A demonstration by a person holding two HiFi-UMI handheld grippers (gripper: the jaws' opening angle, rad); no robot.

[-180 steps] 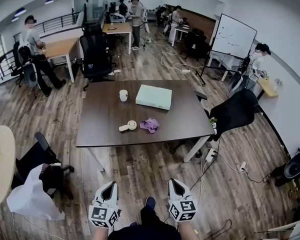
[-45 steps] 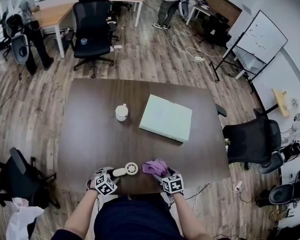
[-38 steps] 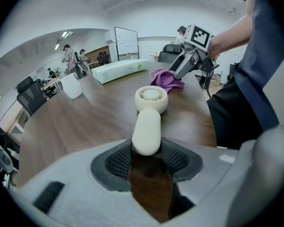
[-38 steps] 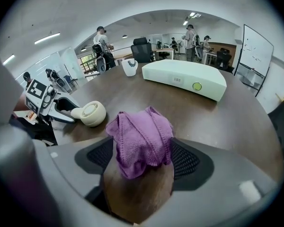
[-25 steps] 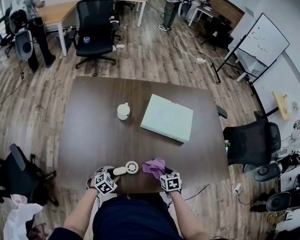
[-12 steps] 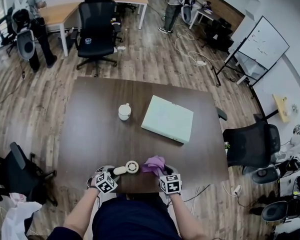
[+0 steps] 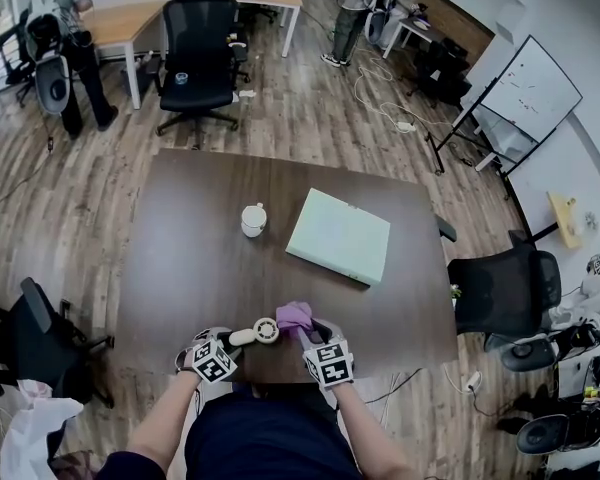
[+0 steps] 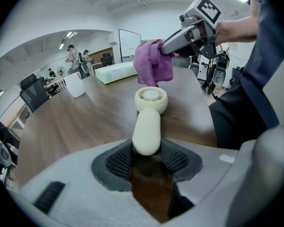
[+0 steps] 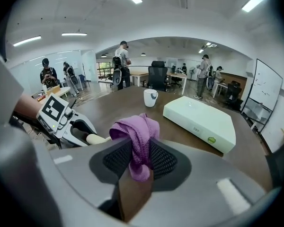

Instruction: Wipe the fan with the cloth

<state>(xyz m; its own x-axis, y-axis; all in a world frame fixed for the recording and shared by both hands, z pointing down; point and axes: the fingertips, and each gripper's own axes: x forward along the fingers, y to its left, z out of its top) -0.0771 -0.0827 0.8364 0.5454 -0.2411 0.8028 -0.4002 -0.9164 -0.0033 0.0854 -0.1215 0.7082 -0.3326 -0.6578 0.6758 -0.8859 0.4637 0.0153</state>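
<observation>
The left tongs [image 8: 146, 156] clamp the fan [image 7: 255, 333] by its handle at the bench's [image 7: 200, 228] near edge. It lies flat, head toward the right tongs [image 9: 137, 159]. Those have just been closing on the cloth [image 7: 295, 317], which hangs just beyond that head: a short reach left, I'd say.

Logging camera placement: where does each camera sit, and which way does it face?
Head view: on the person's head, looking down at the table; forearms, left gripper and right gripper show.
Left gripper view: on that gripper, looking along jaws shut on the fan; right gripper, torso at right.
Right gripper view: on that gripper, facing mug and box; jaws, just closing, pinch the cloth; left gripper at left.
Shared: all show fan and cloth.
</observation>
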